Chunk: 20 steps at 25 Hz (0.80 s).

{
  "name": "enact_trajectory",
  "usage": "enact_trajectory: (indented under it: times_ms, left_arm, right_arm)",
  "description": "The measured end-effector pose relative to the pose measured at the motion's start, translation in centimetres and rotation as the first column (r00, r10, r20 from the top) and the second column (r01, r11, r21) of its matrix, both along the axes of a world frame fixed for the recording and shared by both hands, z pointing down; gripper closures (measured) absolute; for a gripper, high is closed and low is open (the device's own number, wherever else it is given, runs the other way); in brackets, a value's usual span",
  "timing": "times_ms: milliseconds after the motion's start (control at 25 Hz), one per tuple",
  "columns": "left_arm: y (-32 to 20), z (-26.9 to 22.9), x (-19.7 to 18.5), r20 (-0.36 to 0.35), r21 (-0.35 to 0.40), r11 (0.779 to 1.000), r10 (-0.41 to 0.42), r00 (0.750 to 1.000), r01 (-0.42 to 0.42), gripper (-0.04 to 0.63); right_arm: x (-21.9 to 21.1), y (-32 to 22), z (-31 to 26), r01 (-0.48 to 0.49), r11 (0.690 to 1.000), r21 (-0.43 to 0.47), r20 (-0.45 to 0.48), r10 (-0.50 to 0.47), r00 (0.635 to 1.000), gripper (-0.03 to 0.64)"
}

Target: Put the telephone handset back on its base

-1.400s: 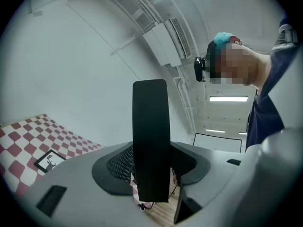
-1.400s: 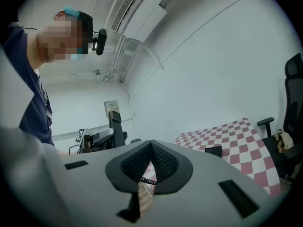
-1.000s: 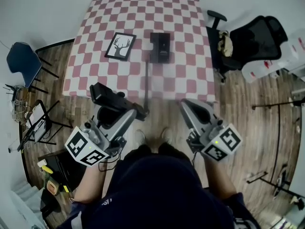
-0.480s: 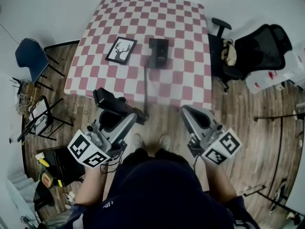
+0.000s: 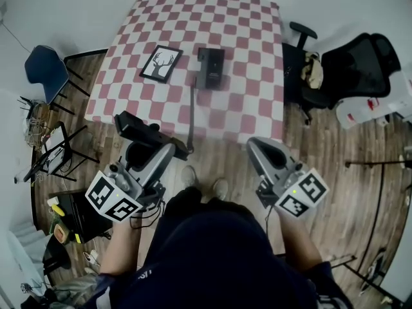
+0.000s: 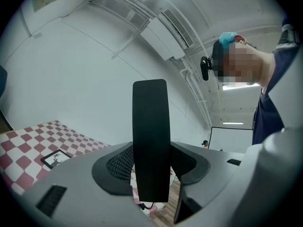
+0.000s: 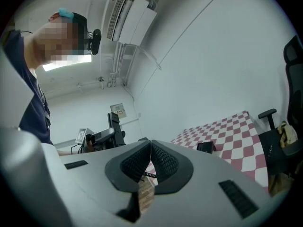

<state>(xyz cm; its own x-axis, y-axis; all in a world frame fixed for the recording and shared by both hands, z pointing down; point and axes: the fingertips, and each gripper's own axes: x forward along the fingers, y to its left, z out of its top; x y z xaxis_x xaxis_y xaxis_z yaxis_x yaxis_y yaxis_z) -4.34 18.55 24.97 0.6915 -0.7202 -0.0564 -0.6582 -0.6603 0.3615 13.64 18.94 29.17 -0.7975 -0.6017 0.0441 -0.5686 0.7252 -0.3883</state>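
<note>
The black telephone base (image 5: 210, 67) sits near the middle of the red-and-white checked table (image 5: 251, 44); it also shows small in the right gripper view as the base (image 7: 205, 147). A dark cord (image 5: 191, 111) runs from it off the table's near edge to the black handset (image 5: 145, 134). My left gripper (image 5: 153, 148) is shut on that handset (image 6: 150, 126), held over the floor short of the table. My right gripper (image 5: 259, 145) is beside it, shut and empty, its pads (image 7: 161, 160) touching.
A framed deer picture (image 5: 161, 63) lies left of the base. A black office chair (image 5: 347, 60) stands to the right of the table and a blue chair (image 5: 42, 73) to its left. Stands and clutter (image 5: 55, 166) crowd the wooden floor at the left.
My left gripper has drifted slightly left with the handset still in it. The right gripper has hardly moved. Both stay short of the table's near edge.
</note>
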Motion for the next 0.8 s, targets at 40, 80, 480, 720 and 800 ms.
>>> enact_trajectory:
  times_ms: [40,80,480,720,800]
  left_arm:
    - [-0.2,0.0,0.1,0.002,0.001,1.0,-0.001,1.0,0.001,0.347]
    - [-0.4,0.1,0.2,0.002,0.001,1.0,-0.001,1.0,0.001,0.347]
    - [-4.2,1.0,-1.1,-0.026,-0.006,1.0,-0.004,1.0,0.004,0.347]
    - [-8.4,2.2,-2.9,-0.048,-0.024,1.0,0.01,0.999,-0.011,0.347]
    - [-10.0,2.5,-3.7,-0.059,-0.035,0.999,0.018,0.998,-0.02,0.347]
  right_arm:
    - [0.1,-0.2,0.1,-0.001,1.0,-0.002,0.001,0.001,1.0,0.6]
    - [0.1,-0.5,0.3,0.0,1.0,-0.003,0.002,0.0,1.0,0.6]
    - [-1.2,-4.2,0.8,0.001,1.0,-0.016,-0.025,-0.001,1.0,0.6]
    - [-2.8,-8.1,1.9,-0.024,0.998,-0.054,-0.037,0.022,0.999,0.6]
    - [-3.5,-9.5,2.0,-0.034,0.998,-0.061,-0.04,0.032,0.999,0.6]
